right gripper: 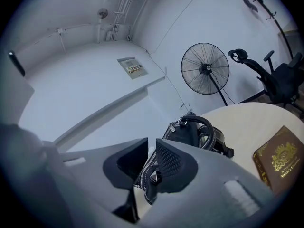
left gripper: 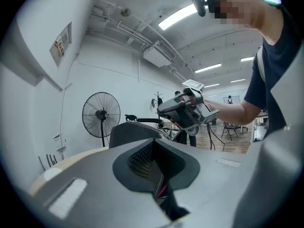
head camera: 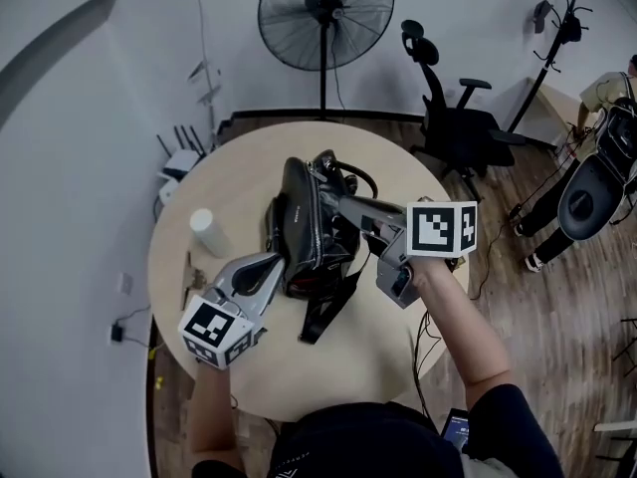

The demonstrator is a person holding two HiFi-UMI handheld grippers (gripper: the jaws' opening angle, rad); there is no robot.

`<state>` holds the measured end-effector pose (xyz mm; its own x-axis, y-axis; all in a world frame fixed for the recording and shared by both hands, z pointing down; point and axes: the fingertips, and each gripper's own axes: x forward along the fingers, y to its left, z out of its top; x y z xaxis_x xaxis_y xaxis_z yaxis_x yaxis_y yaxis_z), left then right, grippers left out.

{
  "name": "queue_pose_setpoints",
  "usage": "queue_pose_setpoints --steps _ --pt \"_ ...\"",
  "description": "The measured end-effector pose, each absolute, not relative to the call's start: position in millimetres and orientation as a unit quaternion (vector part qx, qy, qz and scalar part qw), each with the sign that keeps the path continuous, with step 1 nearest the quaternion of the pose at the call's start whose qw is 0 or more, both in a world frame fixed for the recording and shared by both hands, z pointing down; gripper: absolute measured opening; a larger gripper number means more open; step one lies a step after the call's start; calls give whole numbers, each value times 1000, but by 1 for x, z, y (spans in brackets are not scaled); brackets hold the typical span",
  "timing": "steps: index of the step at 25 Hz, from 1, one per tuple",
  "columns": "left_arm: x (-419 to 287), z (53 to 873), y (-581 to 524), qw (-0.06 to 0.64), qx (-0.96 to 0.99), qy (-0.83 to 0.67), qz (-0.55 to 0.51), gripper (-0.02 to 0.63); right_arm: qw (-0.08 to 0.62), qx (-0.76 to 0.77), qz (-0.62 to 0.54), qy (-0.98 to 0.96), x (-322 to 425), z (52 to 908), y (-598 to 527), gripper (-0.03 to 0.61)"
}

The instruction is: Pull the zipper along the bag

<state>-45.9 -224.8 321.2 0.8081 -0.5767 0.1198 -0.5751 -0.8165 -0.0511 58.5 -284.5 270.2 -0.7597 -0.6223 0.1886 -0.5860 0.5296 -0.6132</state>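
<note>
Bag [head camera: 302, 229] sits mid-desk [head camera: 249, 357], right gripper [right gripper: 151, 148] reaching in from 3 o'clock with jaws narrow, pinching the zipper [right gripper: 147, 169], left gripper [head camera: 282, 261] at the bag's 7 o'clock end, jaws closed tight together.

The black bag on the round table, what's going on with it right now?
A person is working on the black bag on the round table with a gripper in each hand. The right gripper is pinching the bag's zipper between its jaws. The left gripper is shut at the bag's near end; whether it holds anything there can't be seen.
</note>
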Motion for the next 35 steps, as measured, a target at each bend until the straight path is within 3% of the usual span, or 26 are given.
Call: queue_pose_setpoints --steps 7,15,35 --pt "-39 306 -229 -24 -927 373 -44 17 39 -378 -284 880 76 280 -255 3" --pt "-47 302 -228 -61 -904 423 -29 18 58 -424 -226 875 95 285 -231 2" --pt "-53 339 -209 -112 -877 463 -56 18 47 -447 -237 861 111 317 -211 2"
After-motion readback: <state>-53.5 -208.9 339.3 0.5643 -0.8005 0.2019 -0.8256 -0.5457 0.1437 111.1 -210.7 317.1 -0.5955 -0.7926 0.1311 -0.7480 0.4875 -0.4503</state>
